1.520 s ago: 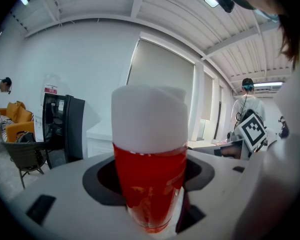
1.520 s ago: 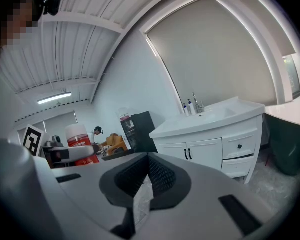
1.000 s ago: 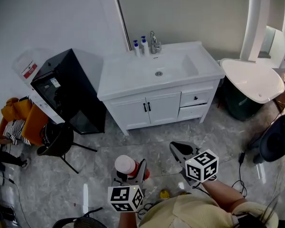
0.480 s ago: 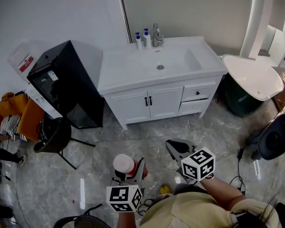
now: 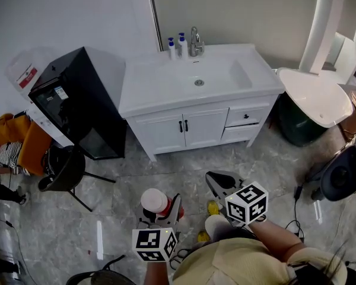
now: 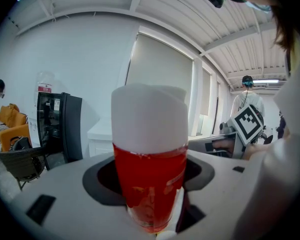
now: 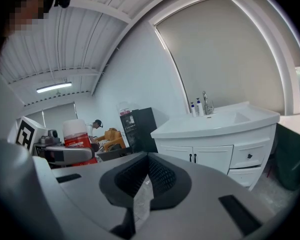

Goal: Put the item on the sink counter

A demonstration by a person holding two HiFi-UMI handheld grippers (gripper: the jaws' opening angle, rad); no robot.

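A red bottle with a white cap (image 5: 155, 201) stands upright between the jaws of my left gripper (image 5: 160, 209), which is shut on it; the bottle fills the left gripper view (image 6: 149, 154). My right gripper (image 5: 219, 182) is beside it on the right, jaws together with nothing in them. The white sink counter (image 5: 147, 95) stands across the tiled floor, well ahead of both grippers. In the right gripper view the counter (image 7: 190, 126) is ahead at the right, and the bottle (image 7: 77, 136) is at the left.
Two pump bottles (image 5: 175, 45) and a tap (image 5: 194, 40) stand at the back of the counter. A black cabinet (image 5: 77, 105) is to its left, with a black chair (image 5: 65, 171) in front. A white basin (image 5: 317, 97) and a dark bin (image 5: 299, 126) stand at the right.
Both grippers have been carried a little across the floor towards the counter, with the bottle still held. A yellow shoe has stepped into view between them.
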